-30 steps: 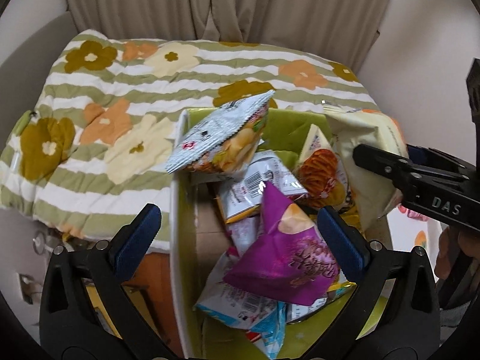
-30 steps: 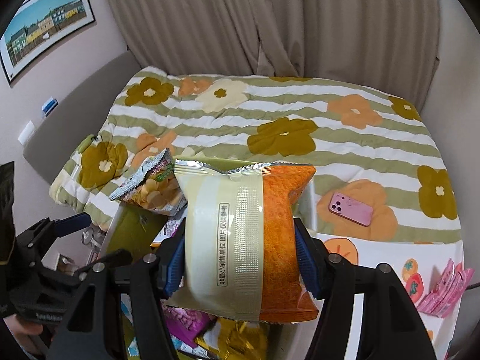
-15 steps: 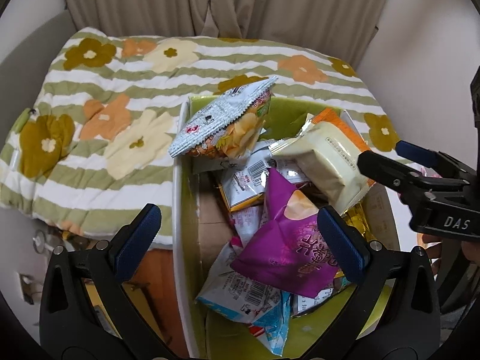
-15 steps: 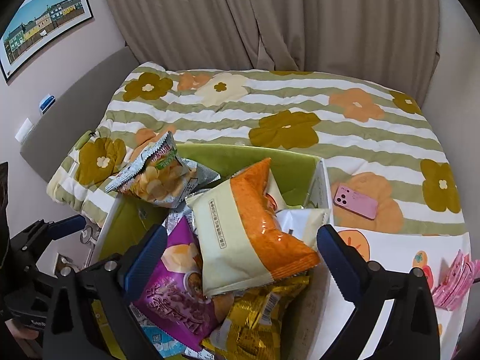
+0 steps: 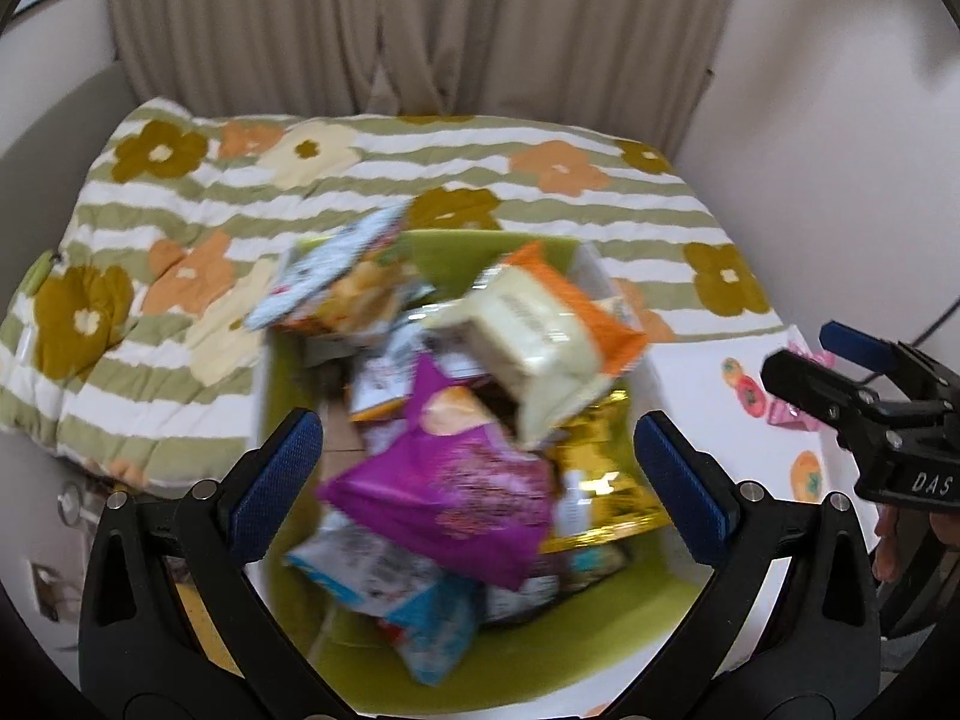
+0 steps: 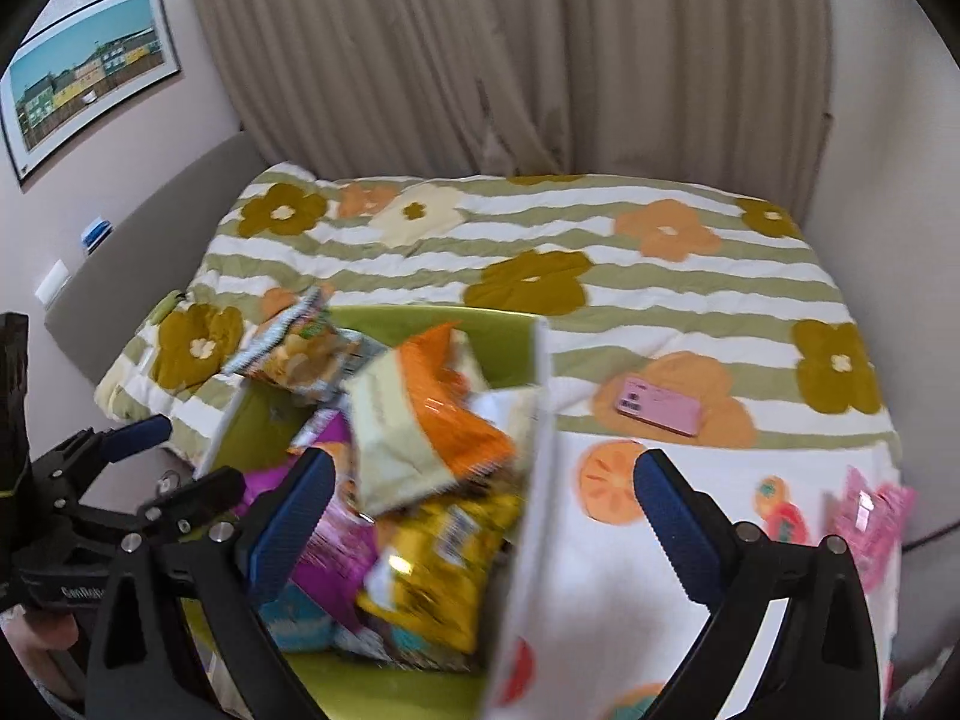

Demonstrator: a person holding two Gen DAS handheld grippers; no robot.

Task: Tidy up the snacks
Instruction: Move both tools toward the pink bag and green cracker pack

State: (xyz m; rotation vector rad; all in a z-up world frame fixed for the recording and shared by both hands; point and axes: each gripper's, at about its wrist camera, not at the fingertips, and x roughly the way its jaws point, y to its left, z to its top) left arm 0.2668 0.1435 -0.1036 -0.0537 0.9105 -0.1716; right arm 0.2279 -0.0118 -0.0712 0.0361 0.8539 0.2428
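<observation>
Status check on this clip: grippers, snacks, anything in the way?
Left gripper and right gripper open, empty. Orange-and-cream snack bag lies atop pile in green box. Nothing blocking.

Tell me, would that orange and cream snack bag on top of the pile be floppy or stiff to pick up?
Probably floppy: the orange and cream snack bag looks puffed and creased. Likely light, perched on the purple bag. Its film may be slippery.

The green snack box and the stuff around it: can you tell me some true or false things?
1. The orange-and-cream snack bag lies in the green snack box. True.
2. The right gripper is squeezing a bag. False: it is open and holds nothing.
3. The pink phone lies on the flowered quilt. True.
4. The left gripper is shut. False: it is open.
5. The purple snack bag lies on the quilt. False: it is in the box.
</observation>
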